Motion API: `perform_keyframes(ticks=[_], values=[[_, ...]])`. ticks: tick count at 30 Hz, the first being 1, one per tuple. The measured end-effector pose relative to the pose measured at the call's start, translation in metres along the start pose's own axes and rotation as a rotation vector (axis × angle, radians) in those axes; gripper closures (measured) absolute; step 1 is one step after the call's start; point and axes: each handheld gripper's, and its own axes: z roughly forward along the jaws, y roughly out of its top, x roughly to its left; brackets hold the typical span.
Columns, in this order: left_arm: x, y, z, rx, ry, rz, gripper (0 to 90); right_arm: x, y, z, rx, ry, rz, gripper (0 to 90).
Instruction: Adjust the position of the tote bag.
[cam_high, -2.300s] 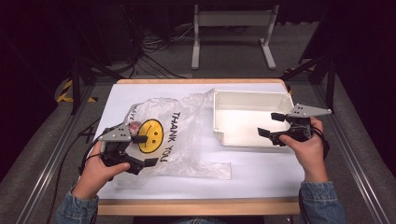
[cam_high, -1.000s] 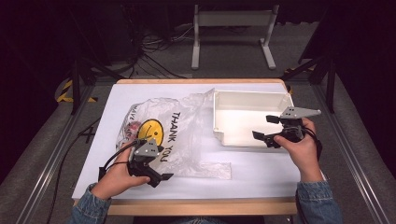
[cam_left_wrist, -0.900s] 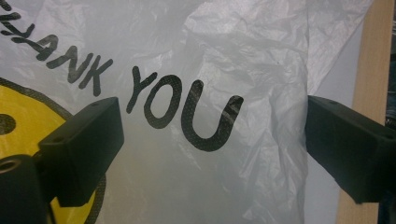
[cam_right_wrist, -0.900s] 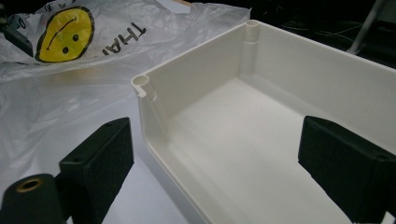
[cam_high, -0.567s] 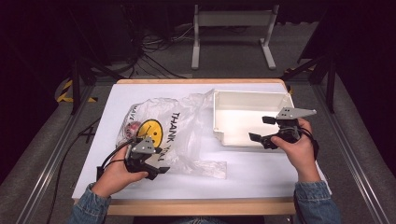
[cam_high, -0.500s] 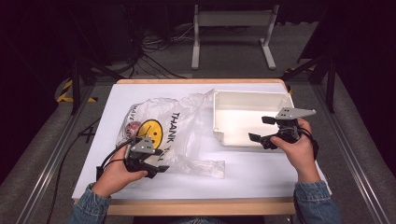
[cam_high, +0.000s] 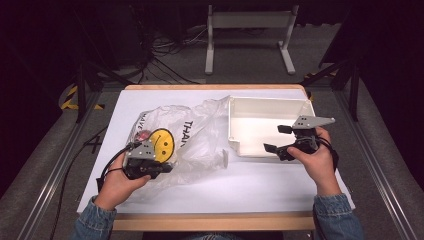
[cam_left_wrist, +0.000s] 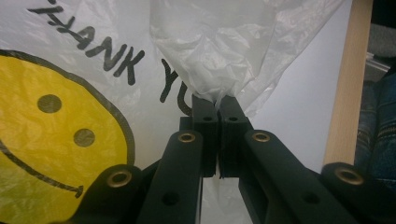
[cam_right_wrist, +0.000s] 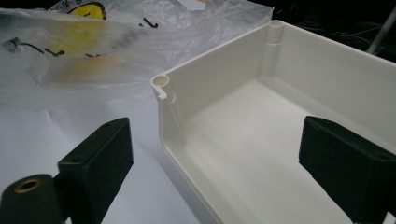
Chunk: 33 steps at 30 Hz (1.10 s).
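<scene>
Thin clear plastic carrier bag (cam_high: 175, 145), printed with a yellow smiley face (cam_high: 161, 141) and the words "THANK YOU", lying crumpled at about 9 o'clock on the white table cover (cam_high: 250, 185). A small reddish item (cam_high: 143, 135) shows through the film near the smiley; what it is cannot be made out.

Left gripper (cam_high: 161, 169) — at the bag's near edge, toward 7 o'clock of the table. Its 2 jaws have just been closing and now meet on a gathered fold of the film, seen bunched above the pads in the left gripper view (cam_left_wrist: 215, 100).

White plastic bin (cam_high: 265, 117), open-topped and bare inside, at 2 o'clock, the bag's far flap draped against its left wall. Right gripper (cam_high: 277, 139) hovers above the bin's near right corner, jaws spread wide with nothing between them; in the right gripper view the bin's rim (cam_right_wrist: 161, 84) lies between the pads (cam_right_wrist: 100, 158).

Judgement: the step in hand is securing a pinch on the bag in order to lift or open it. To do it well, keep the pinch firm, raise slowly so the slippery film does not slide out, and bring the right gripper to a 2nd edge before pulling — 1 grip alone may only drag the bag.
</scene>
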Motion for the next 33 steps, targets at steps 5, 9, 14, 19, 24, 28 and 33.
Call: perform_keyframes(ticks=[5, 9, 14, 19, 24, 28, 33], values=[[0.004, 0.000, -0.015, -0.050, 0.025, -0.014, 88.6, 0.004, 0.002, 0.003, 0.003, 0.007, -0.014, 10.0], [0.006, -0.001, -0.025, -0.086, 0.044, -0.022, 88.6, 0.005, 0.002, 0.005, 0.006, 0.010, -0.019, 10.0], [0.010, -0.003, -0.040, -0.123, 0.074, -0.030, 88.7, 0.011, 0.006, 0.005, -0.021, 0.009, -0.047, 10.6], [0.013, -0.008, -0.054, -0.163, 0.114, -0.046, 88.7, 0.016, 0.010, 0.008, -0.028, 0.028, -0.064, 10.6], [0.017, -0.016, -0.068, -0.205, 0.160, -0.074, 88.7, 0.021, 0.015, 0.015, -0.036, 0.038, -0.098, 11.2], [0.021, -0.023, -0.076, -0.225, 0.183, -0.100, 88.7, 0.026, 0.019, 0.019, -0.049, 0.052, -0.116, 11.5], [0.027, -0.031, -0.084, -0.255, 0.223, -0.129, 88.6, 0.035, 0.024, 0.026, -0.047, 0.079, -0.139, 11.5]])
